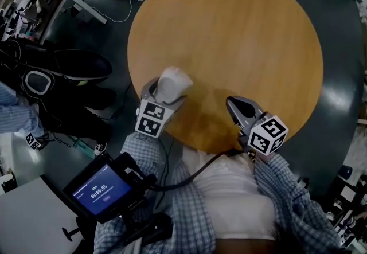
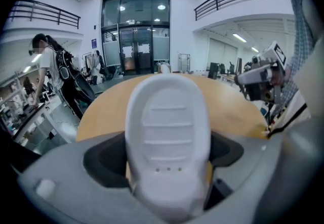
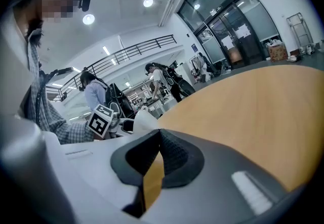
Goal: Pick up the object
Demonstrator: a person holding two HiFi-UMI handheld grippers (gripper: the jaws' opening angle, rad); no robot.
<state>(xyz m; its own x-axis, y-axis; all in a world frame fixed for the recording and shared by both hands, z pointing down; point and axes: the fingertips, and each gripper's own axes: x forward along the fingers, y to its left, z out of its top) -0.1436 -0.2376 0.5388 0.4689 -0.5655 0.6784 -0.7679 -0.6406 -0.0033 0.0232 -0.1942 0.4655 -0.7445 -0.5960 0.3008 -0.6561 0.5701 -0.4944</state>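
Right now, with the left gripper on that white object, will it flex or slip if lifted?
The white object looks like stiff moulded plastic, so probably no flex. Its smooth rounded shell may slip; the ridges could help. Likely light: the left gripper holds it alone.

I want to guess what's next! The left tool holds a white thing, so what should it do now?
Probably lift the left tool straight up a little: its jaws are shut on the white thing near the edge of the table, and the right tool is shut and empty.
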